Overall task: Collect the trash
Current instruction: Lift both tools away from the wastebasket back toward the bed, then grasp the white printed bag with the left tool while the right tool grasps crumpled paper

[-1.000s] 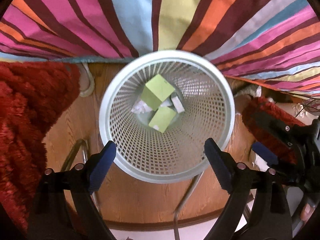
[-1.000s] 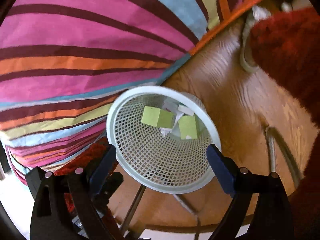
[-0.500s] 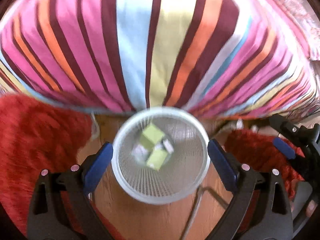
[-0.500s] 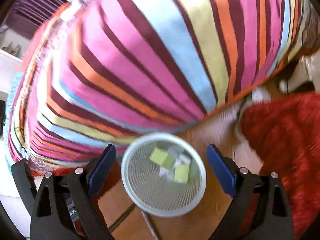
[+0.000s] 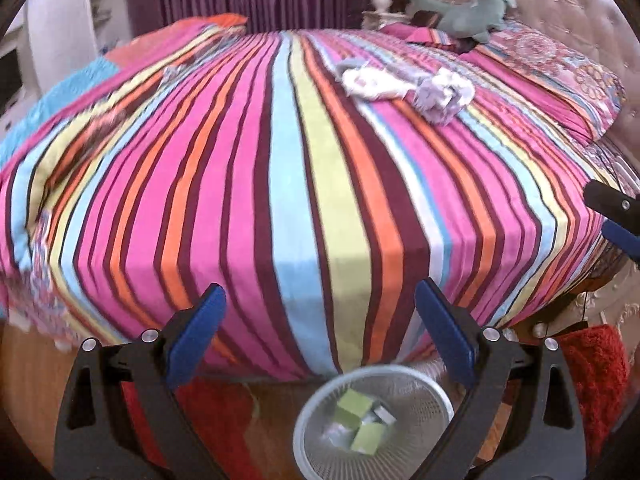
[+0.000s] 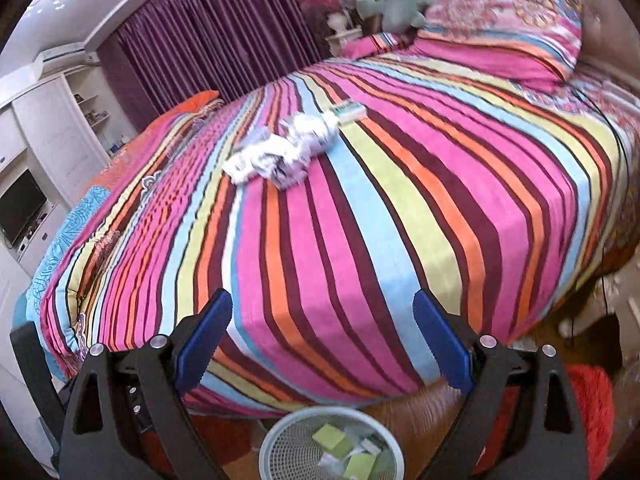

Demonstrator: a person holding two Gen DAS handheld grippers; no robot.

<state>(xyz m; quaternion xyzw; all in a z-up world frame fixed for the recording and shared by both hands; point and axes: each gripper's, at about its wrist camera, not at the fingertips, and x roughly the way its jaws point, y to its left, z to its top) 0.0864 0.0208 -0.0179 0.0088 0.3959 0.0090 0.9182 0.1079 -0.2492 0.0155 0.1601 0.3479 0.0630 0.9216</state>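
A white mesh waste basket [image 5: 400,390] stands on the floor at the foot of the bed and holds green boxes [image 5: 352,412] and white scraps. It also shows in the right wrist view [image 6: 288,436]. Crumpled white paper and wrappers [image 5: 442,94] lie far up on the striped bedspread, also seen in the right wrist view [image 6: 280,152], with a small flat packet [image 6: 348,111] beside them. My left gripper [image 5: 320,330] is open and empty, above the basket. My right gripper [image 6: 322,332] is open and empty, also above the basket.
The striped bed [image 5: 280,180] fills the view. Pillows [image 6: 504,36] and a green plush toy [image 5: 468,12] lie at its head. A red shaggy rug [image 5: 592,376] lies on the wooden floor. White cabinets and a screen [image 6: 20,204] stand at the left.
Both grippers have risen and tilted up from looking straight down into the basket. The basket has dropped to the bottom of both views and the bed top with the paper scraps has come into sight.
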